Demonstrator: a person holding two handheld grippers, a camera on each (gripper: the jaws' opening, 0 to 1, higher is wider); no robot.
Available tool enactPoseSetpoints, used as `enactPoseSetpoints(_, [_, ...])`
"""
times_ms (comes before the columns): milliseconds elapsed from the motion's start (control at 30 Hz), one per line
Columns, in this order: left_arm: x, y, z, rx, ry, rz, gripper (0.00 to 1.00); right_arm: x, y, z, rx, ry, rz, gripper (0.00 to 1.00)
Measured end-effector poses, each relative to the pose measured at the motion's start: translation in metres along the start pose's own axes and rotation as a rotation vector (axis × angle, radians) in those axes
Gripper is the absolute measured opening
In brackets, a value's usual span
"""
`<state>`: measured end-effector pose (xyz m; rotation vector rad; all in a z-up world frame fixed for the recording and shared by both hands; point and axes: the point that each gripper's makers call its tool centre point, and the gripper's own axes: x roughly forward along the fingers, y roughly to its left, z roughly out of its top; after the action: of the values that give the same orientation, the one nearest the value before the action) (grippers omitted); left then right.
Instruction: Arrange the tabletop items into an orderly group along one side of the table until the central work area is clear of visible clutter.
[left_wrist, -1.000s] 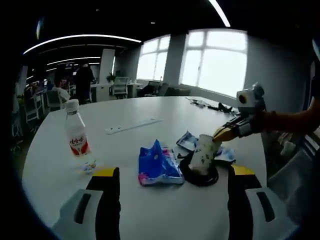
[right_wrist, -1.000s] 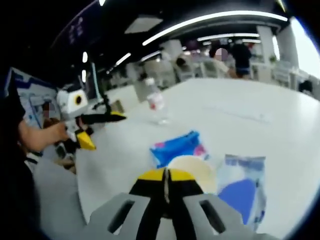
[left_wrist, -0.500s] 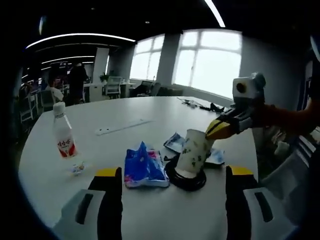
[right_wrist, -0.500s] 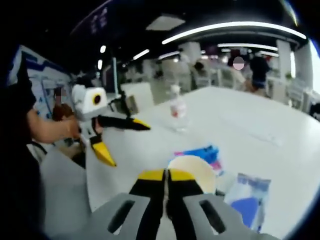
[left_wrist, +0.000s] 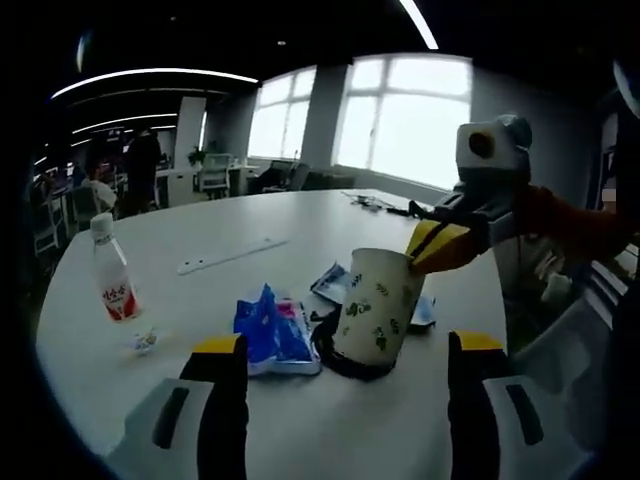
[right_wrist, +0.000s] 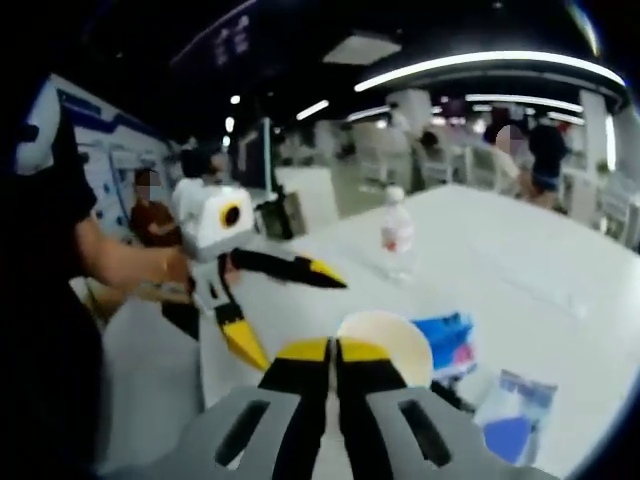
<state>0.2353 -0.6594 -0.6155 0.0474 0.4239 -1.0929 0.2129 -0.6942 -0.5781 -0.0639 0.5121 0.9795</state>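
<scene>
My right gripper (left_wrist: 437, 247) pinched the cup (left_wrist: 375, 304) by its rim, tilted above the black ring (left_wrist: 325, 350); my left gripper (left_wrist: 335, 350) gaped wide, holding nothing.

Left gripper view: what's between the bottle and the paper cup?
A blue snack packet lies between the bottle and the paper cup; a small wrapper sits nearer the bottle.

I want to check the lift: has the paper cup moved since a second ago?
Yes. In the left gripper view the paper cup, pinched at its rim by the right gripper, has gone from leaning over the black ring to nearly upright, its rim higher above it.
</scene>
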Motion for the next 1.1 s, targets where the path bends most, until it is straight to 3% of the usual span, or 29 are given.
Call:
enactPoseSetpoints(567, [0.008,-0.027,-0.009,0.068,0.073,-0.073,0.69,0.005,0.033,-0.017,-0.132,0.114,0.096,0.0])
enactPoseSetpoints(1100, [0.01,-0.043,-0.017,0.095,0.122,-0.121,0.54,0.003,0.056,-0.019,-0.2,0.16,0.182,0.0])
